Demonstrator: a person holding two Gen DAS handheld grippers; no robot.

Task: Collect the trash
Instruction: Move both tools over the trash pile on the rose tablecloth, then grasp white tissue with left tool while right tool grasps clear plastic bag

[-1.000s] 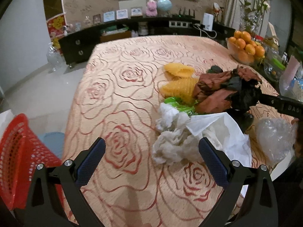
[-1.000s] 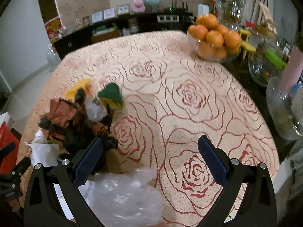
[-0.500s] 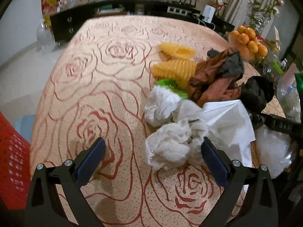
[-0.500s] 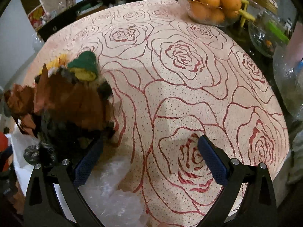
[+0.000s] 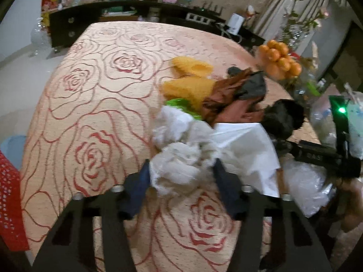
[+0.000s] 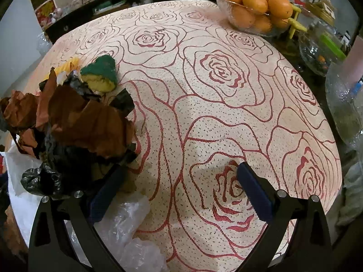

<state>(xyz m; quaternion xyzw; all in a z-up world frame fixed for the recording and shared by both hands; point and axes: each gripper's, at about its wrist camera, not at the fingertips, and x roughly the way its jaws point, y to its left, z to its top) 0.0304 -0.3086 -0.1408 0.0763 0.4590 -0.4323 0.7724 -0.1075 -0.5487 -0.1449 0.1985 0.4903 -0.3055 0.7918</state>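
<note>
Nearest in the left wrist view, the left gripper (image 5: 181, 181) is seen with its blue-padded fingers (image 5: 138, 190) drawn in on either side of the crumpled white tissue wad (image 5: 177, 167), which appears to be grasped near the front edge of the rose-patterned bench (image 5: 90, 113). The step in hand is judged to be the pick-up of this piece of trash; a lift and a carry toward the red perforated plastic basket (image 5: 9, 204) at the near left would be called for next. The right gripper (image 6: 179, 192) is held low over the bench with its fingers spread wide and nothing between them, the clear plastic wrap (image 6: 127, 231) lying just under the left one. Farther off, the crumpled brown and black paper heap (image 6: 74, 122) is piled at the left, and beyond it a glass bowl of oranges (image 6: 254, 6) is set at the far right.
</note>
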